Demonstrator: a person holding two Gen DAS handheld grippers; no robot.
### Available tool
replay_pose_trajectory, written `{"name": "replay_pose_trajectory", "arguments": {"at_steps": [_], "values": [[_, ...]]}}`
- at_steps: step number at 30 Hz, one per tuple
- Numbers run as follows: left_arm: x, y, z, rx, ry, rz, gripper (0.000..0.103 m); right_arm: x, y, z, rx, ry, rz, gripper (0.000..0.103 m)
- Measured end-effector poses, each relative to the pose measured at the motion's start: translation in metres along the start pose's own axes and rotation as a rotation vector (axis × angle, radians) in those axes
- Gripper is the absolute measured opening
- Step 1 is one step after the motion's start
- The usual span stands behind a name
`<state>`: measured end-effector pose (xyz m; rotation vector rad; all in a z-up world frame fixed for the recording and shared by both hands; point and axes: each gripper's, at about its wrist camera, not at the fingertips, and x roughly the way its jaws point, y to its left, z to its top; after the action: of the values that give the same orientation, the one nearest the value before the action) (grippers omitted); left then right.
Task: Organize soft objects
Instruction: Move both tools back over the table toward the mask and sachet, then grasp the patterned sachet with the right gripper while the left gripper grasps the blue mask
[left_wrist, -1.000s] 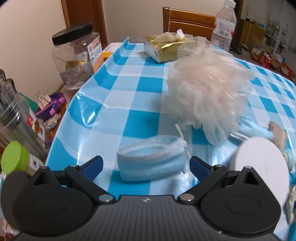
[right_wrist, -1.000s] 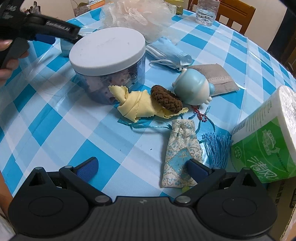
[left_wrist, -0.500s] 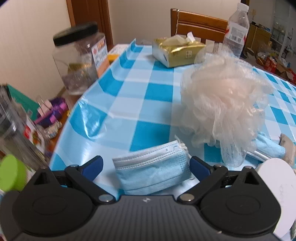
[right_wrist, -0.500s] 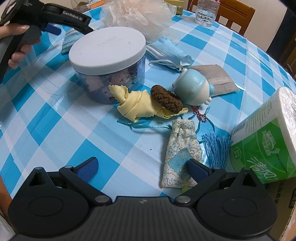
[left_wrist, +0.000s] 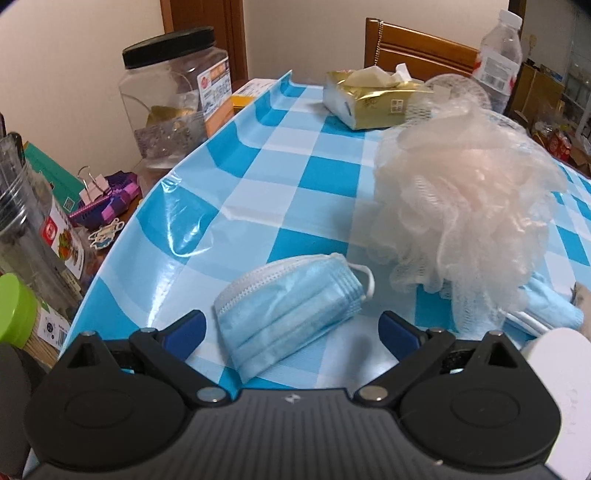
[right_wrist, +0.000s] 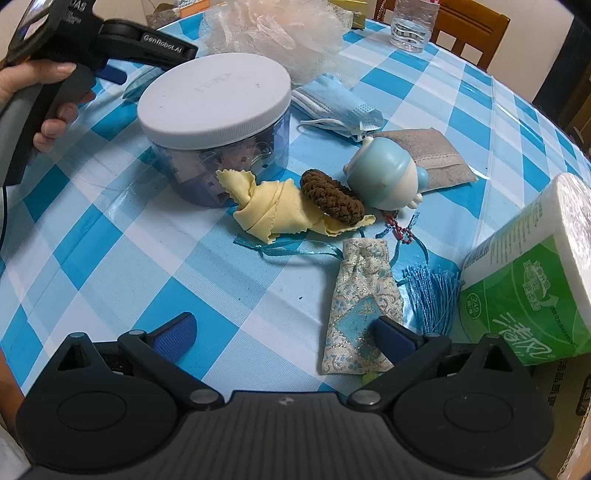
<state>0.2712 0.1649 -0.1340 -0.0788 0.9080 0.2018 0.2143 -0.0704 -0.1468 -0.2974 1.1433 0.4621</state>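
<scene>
A folded blue face mask (left_wrist: 291, 306) lies loose on the blue checked tablecloth (left_wrist: 295, 173), between and just ahead of the open fingers of my left gripper (left_wrist: 291, 330), which holds nothing. A pale pink mesh bath pouf (left_wrist: 472, 199) sits to its right. My right gripper (right_wrist: 284, 336) is open and empty low over the table; its right fingertip (right_wrist: 391, 338) overlaps a brocade pouch (right_wrist: 364, 302). Ahead lie a yellow cloth (right_wrist: 280, 210), a brown crocheted scrunchie (right_wrist: 330, 195), a blue plush toy (right_wrist: 388, 177), a grey mask (right_wrist: 432, 158) and more blue masks (right_wrist: 332, 103).
A white-lidded clear jar (right_wrist: 214, 122) stands mid-table. A green tissue pack (right_wrist: 532, 273) sits at the right edge. A gold tissue pack (left_wrist: 373, 99), a water bottle (left_wrist: 498, 55), a black-lidded jar (left_wrist: 173, 96) and a wooden chair (left_wrist: 417, 51) are at the far side. Clutter fills the left beyond the table edge.
The left gripper has lifted and pulled back from the blue mask, which has unfolded and now lies flat on the cloth. The right gripper has barely moved.
</scene>
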Motion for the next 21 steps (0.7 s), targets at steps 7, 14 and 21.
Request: {"name": "replay_pose_trajectory", "arguments": {"at_steps": [7,14,21], "values": [[0.004,0.001,0.003,-0.008,0.004,-0.001,0.099,-0.005,-0.018,0.007,0.044,-0.039,-0.020,0.101],[0.006,-0.003,0.005,-0.007,0.004,-0.009,0.099,0.006,-0.033,0.010,0.058,-0.029,-0.035,0.092],[0.008,0.000,0.006,-0.031,0.011,-0.001,0.097,0.004,-0.034,0.010,0.077,-0.035,0.010,0.081]]}}
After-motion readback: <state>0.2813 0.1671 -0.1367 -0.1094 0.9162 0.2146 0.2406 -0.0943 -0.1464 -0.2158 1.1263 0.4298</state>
